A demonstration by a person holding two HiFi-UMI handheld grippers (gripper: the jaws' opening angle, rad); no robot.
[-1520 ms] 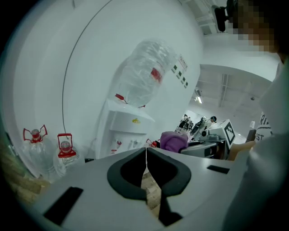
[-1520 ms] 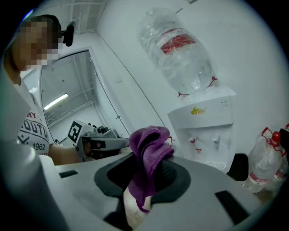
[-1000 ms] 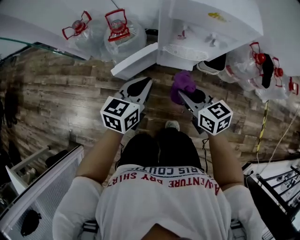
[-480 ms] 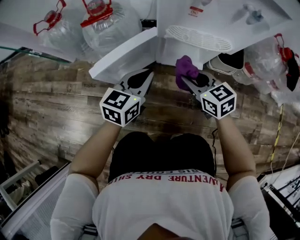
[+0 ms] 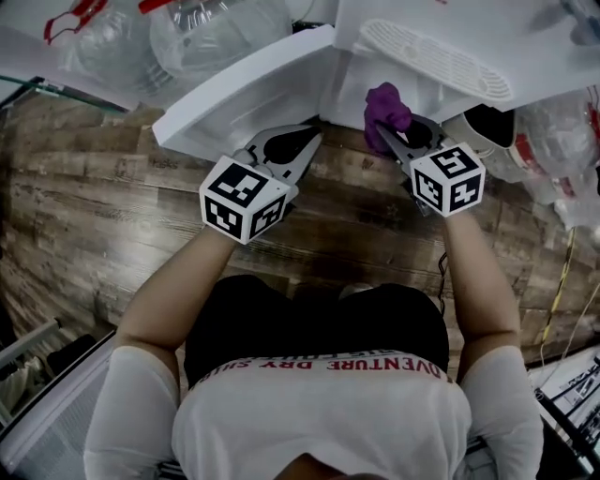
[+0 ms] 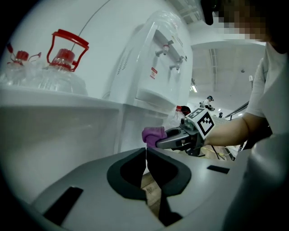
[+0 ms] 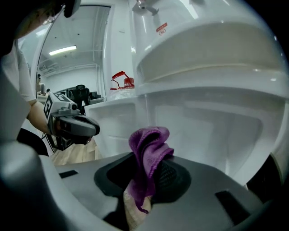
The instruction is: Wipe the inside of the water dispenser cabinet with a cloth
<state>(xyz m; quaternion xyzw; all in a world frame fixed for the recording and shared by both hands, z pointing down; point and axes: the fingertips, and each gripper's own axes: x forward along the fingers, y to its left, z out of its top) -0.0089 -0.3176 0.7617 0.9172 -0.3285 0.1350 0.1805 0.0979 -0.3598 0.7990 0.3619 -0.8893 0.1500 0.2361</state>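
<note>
Right gripper [image 5: 389,136]: the forearm is reaching straight forward, marker cube uppermost, and the jaws are pointing into the mouth of the cabinet [image 7: 212,131] at the foot of the water dispenser [image 5: 441,66]. The jaws are clamping down on a cloth [image 7: 149,149].

Cloth: purple, knitted and bunched. One fold is standing up above the jaw tips and a tail is hanging down between them. It is sitting just at the cabinet opening; whether it is touching the white inner wall is not clear.

Left gripper [image 6: 146,155]: the forearm is lying parallel, just beside the right one. The jaws are meeting at the tips and carrying nothing, and they are pointing at the open cabinet door [image 5: 253,98].

Surroundings: water bottles [image 5: 216,28] with red handles are standing behind the door, and a wooden floor [image 5: 94,206] is lying below.
</note>
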